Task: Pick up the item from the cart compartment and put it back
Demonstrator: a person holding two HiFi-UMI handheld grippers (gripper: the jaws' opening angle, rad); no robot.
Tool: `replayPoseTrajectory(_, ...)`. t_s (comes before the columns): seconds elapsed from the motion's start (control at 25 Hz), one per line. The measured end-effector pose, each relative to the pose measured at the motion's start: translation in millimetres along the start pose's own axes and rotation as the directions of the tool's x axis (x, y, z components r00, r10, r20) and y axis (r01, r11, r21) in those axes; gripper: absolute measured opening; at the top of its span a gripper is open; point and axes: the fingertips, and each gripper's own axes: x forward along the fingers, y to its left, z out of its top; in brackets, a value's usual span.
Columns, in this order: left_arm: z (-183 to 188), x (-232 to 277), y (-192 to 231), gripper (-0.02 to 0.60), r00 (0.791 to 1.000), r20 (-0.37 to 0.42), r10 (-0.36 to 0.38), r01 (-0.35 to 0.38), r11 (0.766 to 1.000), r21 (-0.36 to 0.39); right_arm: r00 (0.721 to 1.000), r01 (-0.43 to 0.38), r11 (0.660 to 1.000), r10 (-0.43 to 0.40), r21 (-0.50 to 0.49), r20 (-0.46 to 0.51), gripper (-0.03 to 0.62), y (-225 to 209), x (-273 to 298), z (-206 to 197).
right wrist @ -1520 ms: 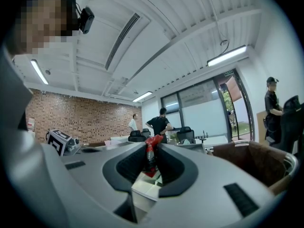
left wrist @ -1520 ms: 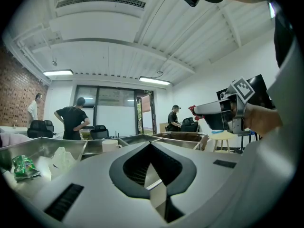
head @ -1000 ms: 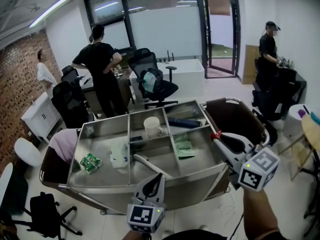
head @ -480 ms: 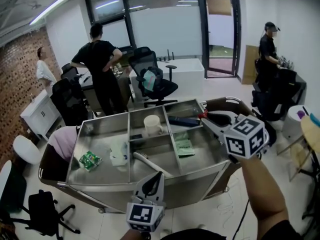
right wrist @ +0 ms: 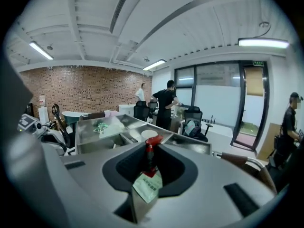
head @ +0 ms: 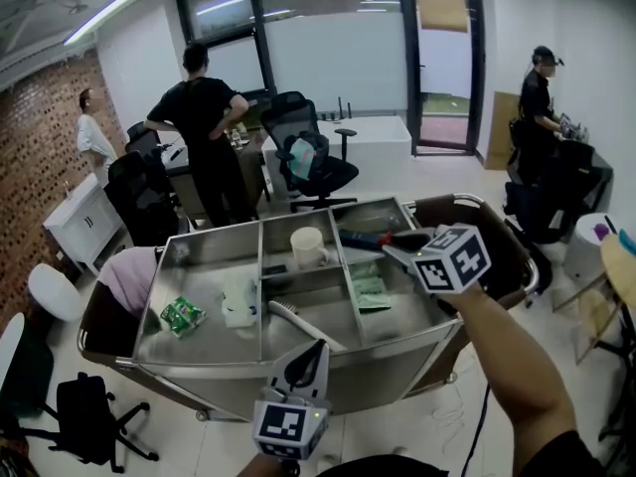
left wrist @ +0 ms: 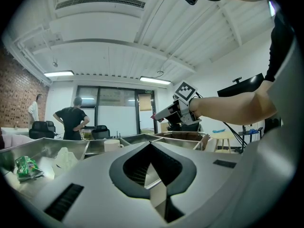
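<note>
So the right hand-held gripper (head: 390,238) is out over the right side of the stainless steel compartment cart (head: 378,371), angled a bit downward. Its own view shows the red-tipped jaws pinched together on a small pale green sachet with printed text (right wrist: 147,186), which hangs off the lower part of the jaws. The sachet is up in the air, not sitting in any compartment. In the head view the gripper body hides it, and as far as I can tell the tips sit about over the divider between the back-right and front-right compartments.

The left hand-held gripper (head: 320,346) is low at the near side of the cart, pointing level across the front rim. Its jaw tips meet at a point with nothing between them.

Rest of the cart:
- a flat green packet (head: 369,292) lies in the front-right compartment, just below the right gripper
- a long dark blue object (head: 363,238) is in the back-right compartment
- a white ceramic mug (head: 307,247) stands upright in the back-middle compartment
- a white brush with a long handle (head: 298,321) lies slanted in the front-middle one
- a crumpled white plastic bag (head: 238,301) and a shiny green snack packet (head: 182,315) are in the big left compartment, near each other but apart
</note>
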Motion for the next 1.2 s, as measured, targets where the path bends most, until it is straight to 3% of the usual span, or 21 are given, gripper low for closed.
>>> replayPoseTrajectory(0.32,1,0,4,0.0,1.0,-0.003,0.009,-0.009,1.0,0.001,0.992,-0.037,0.999,0.039,0.022,-0.118,0.083,-5,49,-32)
replayPoseTrajectory(0.68,-4,0,6,0.0,1.0,-0.004,0.015,-0.015,1.0,0.004,0.963,-0.055,0.998,0.059,0.023,-0.264,0.084,-11,86,-73)
replayPoseTrajectory(0.92,-3,-2,8,0.0,1.0,-0.007,0.025,-0.025,1.0,-0.013,0.958,-0.071,0.997,0.071,0.013,-0.279,0.089,-5,95,-78)
replayPoseTrajectory(1.04,-4,-2,10,0.0,1.0,-0.006,0.029,-0.029,0.999,-0.016,0.951,-0.083,0.996,0.084,0.015,-0.296,0.103,-2,98,-82)
replayPoseTrajectory(1.2,-3,-3,11,0.0,1.0,-0.011,0.028,-0.029,0.999,-0.015,0.928,-0.114,0.993,0.115,0.026,-0.354,0.179,4,100,-98)
